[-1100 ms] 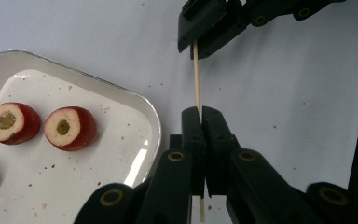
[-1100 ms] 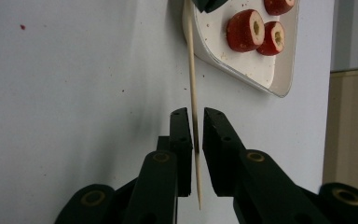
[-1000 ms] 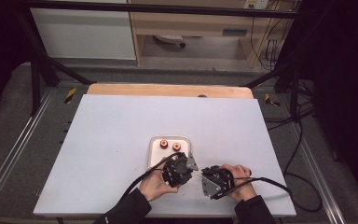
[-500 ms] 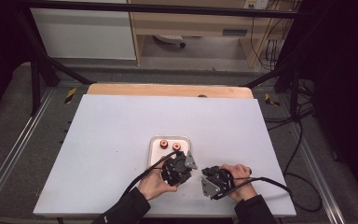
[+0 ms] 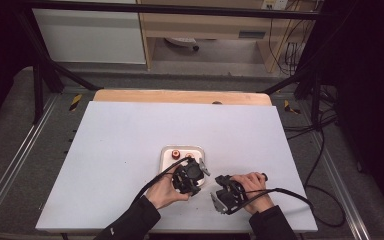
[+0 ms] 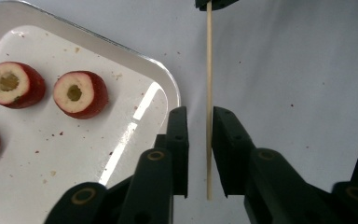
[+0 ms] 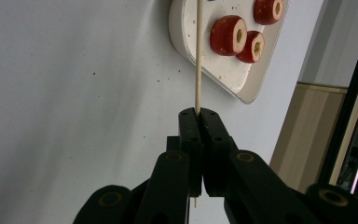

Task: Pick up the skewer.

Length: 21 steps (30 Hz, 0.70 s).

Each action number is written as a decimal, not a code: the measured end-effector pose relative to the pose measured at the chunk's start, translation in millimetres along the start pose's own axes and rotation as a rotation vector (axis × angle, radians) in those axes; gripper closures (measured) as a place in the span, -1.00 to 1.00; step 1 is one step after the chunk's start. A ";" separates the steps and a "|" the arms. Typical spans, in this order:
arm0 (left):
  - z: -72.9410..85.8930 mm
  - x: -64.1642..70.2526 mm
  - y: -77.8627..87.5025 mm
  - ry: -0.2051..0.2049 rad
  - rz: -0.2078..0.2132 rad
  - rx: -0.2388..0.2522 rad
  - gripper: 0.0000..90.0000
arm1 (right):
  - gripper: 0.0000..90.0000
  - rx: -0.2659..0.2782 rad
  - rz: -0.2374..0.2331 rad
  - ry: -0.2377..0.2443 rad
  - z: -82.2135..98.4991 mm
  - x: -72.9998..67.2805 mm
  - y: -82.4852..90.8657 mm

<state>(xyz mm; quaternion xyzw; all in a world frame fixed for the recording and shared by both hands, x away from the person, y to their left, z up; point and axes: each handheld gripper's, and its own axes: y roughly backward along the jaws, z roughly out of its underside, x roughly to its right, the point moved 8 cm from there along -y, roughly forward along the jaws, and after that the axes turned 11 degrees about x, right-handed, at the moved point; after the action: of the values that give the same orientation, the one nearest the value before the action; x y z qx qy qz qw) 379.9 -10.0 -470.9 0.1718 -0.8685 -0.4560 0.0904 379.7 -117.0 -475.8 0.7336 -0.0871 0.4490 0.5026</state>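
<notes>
A thin wooden skewer is clamped between the closed jaws of the right gripper, its long end running out toward a white tray on the pale table. In the left gripper view the same skewer is seen standing in the narrow gap of the left gripper; these jaws have just been opening, and the stick lies against the right-hand pad while a sliver of daylight is left at the other, so no grip is made. Three red fruit pieces with cored, pale centres are counted on the tray, just beside the left jaw. From the high view both grippers are held low over the table's near edge, the left gripper at the tray's near rim, the right gripper just beside it.
</notes>
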 end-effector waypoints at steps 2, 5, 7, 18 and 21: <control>0.8 0.3 -2.7 -0.002 0.009 -0.022 0.85 | 0.98 -0.012 -0.001 0.021 -1.0 1.1 -0.8; 2.6 1.0 -4.8 -0.001 0.008 -0.047 0.95 | 0.98 -0.009 -0.001 0.052 -4.3 3.6 -1.8; 3.4 1.0 -4.5 0.005 0.007 -0.053 0.96 | 0.98 -0.018 -0.002 0.064 -4.7 3.7 -1.2; 14.6 -4.3 5.5 0.010 -0.044 -0.029 0.97 | 0.63 0.005 0.032 -0.113 -3.3 11.4 1.4; 29.2 -10.2 15.0 0.020 -0.068 -0.013 0.97 | 0.29 0.040 0.091 -0.338 7.9 18.8 5.7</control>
<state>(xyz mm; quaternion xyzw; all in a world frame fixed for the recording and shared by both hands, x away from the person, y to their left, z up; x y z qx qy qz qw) 377.0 24.0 -475.2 0.2055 -0.8581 -0.4629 0.0847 391.9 -120.1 -458.8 0.8038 -0.1945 0.3432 0.4454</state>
